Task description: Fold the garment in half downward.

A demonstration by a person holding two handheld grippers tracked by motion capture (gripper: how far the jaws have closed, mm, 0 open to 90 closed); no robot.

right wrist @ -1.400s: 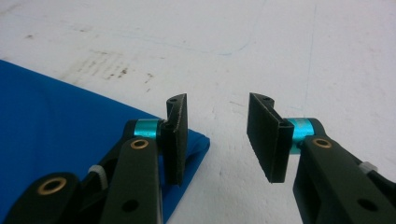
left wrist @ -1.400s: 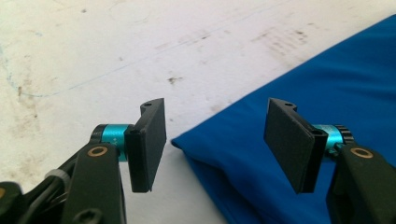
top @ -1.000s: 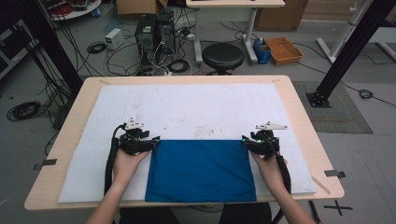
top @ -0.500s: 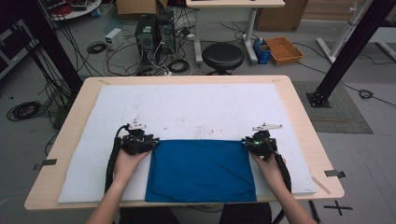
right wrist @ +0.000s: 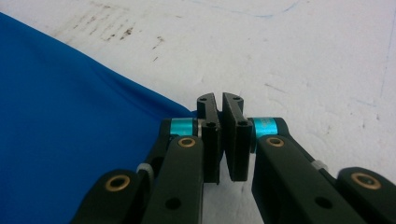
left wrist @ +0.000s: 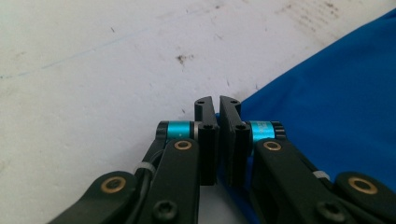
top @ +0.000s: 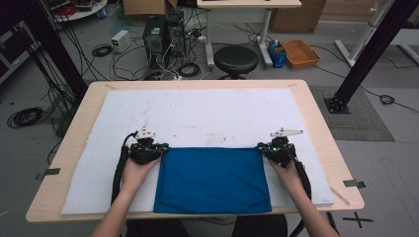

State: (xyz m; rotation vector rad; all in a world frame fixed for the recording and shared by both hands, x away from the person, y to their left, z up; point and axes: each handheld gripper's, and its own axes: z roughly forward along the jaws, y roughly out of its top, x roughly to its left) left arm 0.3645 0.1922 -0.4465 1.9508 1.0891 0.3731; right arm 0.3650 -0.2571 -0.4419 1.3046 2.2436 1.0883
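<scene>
- At the far left of the high view, cables lie coiled on the floor (top: pixel 29 116) beside the wooden table (top: pixel 79 123).
- A white mat (top: pixel 207 113) covers most of the tabletop, marked with dark smudges near its middle.
- The left hand (top: pixel 134 170) comes in from the near edge and holds the left gripper (top: pixel 159 148) at the far left corner of the blue cloth (top: pixel 212 180).
- In the left gripper view, the 2 black jaws have just been closing and now stand pressed together, with a sliver of the blue cloth's corner (left wrist: pixel 217 116) pinched between them; the rest of the cloth spreads to the right of the jaws.
- The blue cloth lies flat on the near half of the mat, between the 2 grippers, its near edge reaching the mat's front edge.
- The right gripper (top: pixel 264 148) sits at the cloth's far right corner, held by the right hand (top: pixel 284 170).
- In the right gripper view, its jaws have also just been closing and stand nearly together at the cloth's corner (right wrist: pixel 187 111); the cloth spreads to their left, and whether fabric sits between the pads cannot be told for sure.
- Beyond the table stand a black stool (top: pixel 236 59) and, farther right, an orange tray (top: pixel 300 53) on the floor.
</scene>
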